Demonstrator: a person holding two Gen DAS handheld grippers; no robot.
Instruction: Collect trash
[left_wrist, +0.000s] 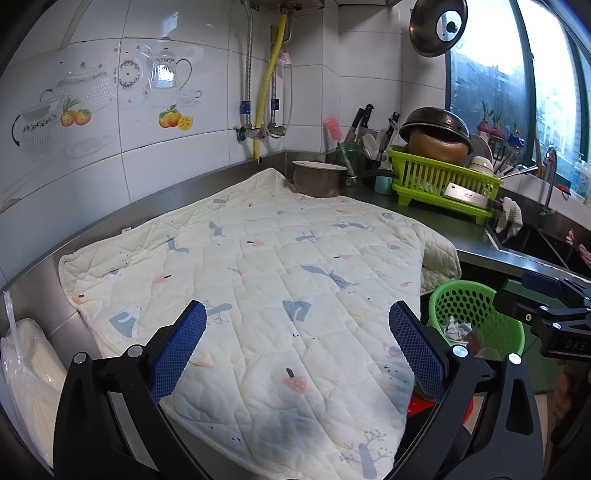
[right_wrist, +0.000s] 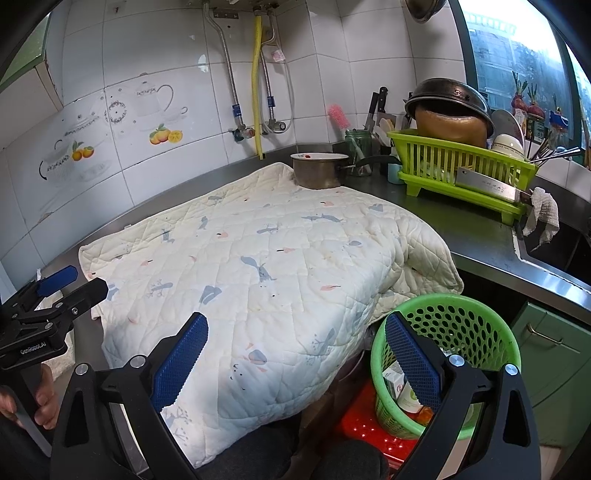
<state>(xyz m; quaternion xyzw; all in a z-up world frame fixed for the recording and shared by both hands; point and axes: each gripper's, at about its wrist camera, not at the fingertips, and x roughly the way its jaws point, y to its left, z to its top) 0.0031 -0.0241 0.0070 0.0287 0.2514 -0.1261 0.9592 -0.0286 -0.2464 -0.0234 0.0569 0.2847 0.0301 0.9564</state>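
Claws (left_wrist: 297, 347) (right_wrist: 295, 360) agape; basket (right_wrist: 480, 317) nearby

Basket (right_wrist: 447, 365) right of quilt (right_wrist: 258, 273) — below counter (right_wrist: 480, 236).

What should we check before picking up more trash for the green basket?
1. Left hand-held gripper open and holding nothing: ok.
2. Right hand-held gripper open and holding nothing: ok.
3. Green basket upright, top uncovered: ok.
4. Room left in the basket, which holds crumpled paper and cartons: ok.
5. Trash left on the quilted mat: none visible; under it, cannot tell.
6. Cleaver on the dish rack, away from both grippers: ok.
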